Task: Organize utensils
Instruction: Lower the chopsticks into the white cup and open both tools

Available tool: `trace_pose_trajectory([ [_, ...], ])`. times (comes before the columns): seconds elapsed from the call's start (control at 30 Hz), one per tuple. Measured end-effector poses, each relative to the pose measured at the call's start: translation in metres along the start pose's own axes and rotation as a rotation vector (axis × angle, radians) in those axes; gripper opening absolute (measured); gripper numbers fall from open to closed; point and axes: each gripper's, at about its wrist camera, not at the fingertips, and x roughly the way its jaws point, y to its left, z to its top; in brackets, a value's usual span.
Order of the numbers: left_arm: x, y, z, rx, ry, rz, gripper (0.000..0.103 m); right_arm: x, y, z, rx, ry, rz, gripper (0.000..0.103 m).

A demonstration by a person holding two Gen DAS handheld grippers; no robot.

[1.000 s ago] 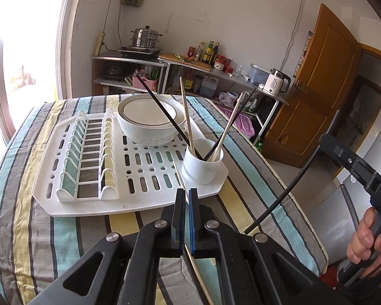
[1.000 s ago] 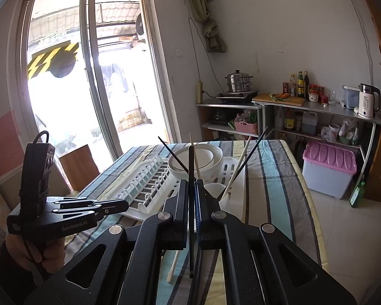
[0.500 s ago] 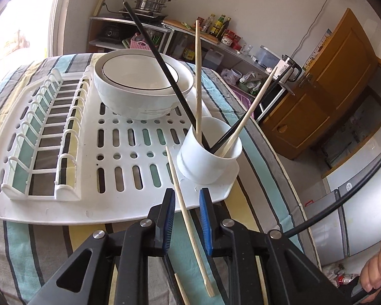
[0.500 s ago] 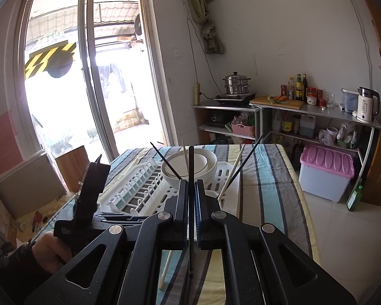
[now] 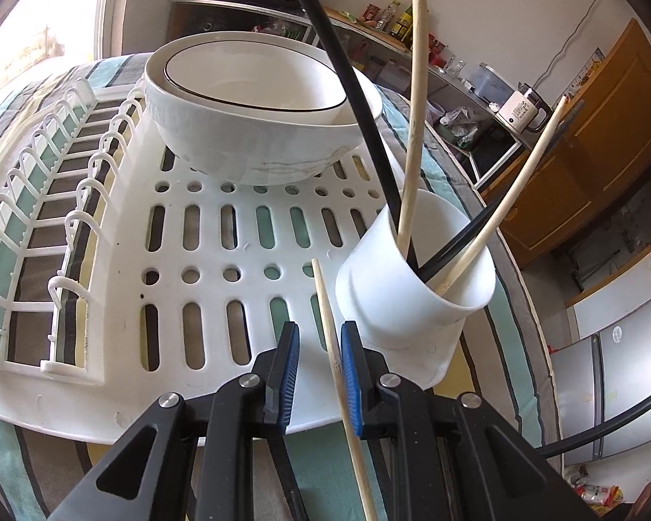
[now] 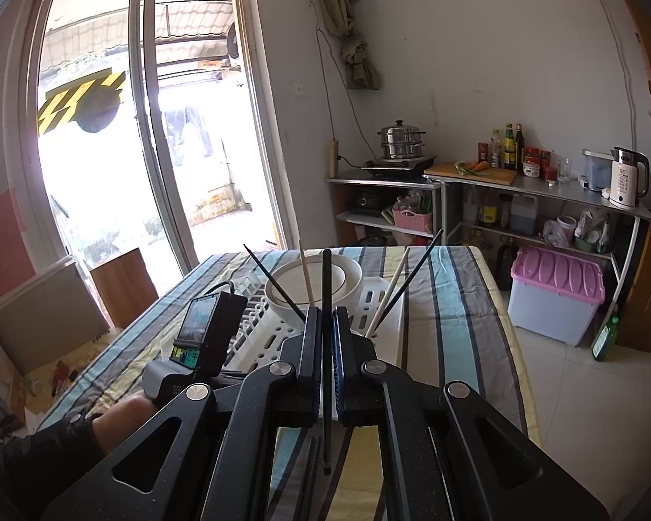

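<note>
Left gripper (image 5: 320, 373) low over the near edge of the white drying rack (image 5: 121, 395), jaws spread apart. A pale wooden chopstick (image 5: 334, 347) lies loose in the gap, close against the right-hand blue pad; nothing is pinching it. Its tip points to about 12 o'clock and its tail runs down past the gripper toward 6 o'clock.

White cup (image 5: 412, 286) stands on the rack just beside the gripper at about 2 o'clock. It holds four chopsticks already: two black, two pale, fanned out. White bowl (image 5: 256, 130) sits on the rack at 11 o'clock, well beyond the cup.

Right gripper (image 6: 327, 356) is held back, high above the striped tablecloth (image 6: 455, 304), jaws pressed together on a black chopstick (image 6: 327, 278) that stands roughly upright.

Judgement: step in hand is picking up the pale chopstick with the left gripper.
- Centre the stick between the pads before closing; as it lies, one pad would push it sideways first.
- Grip at or above the middle, so the lower end can be steered.
- Lift clear of the rack slots before swinging toward the cup.
- Enter the cup at a free spot on the rim; the fanned sticks crowd it.
- Cup looks light; a sideways knock may tip it.
- Keep the right gripper's stick away until the left one is done.
</note>
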Motion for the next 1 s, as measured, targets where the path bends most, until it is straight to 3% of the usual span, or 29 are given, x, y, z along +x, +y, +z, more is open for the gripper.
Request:
trace_pose_trajectory([
  [0.1, -0.003, -0.006, 0.001, 0.023, -0.022, 0.009, 0.008, 0.001, -0.001, -0.001, 0.001, 0.002, 0.000, 0.004],
  [0.2, -0.008, -0.010, 0.006, 0.038, -0.042, 0.009, 0.006, 0.001, -0.002, -0.001, 0.001, 0.002, 0.000, 0.004],
  [0.67, -0.117, -0.047, 0.002, 0.158, -0.243, -0.032, 0.005, 0.000, 0.000, 0.006, -0.004, -0.026, -0.007, 0.004],
  [1.0, -0.170, -0.072, 0.026, 0.223, -0.360, -0.034, 0.005, 0.001, 0.001, 0.025, -0.008, -0.058, -0.018, 0.004],
])
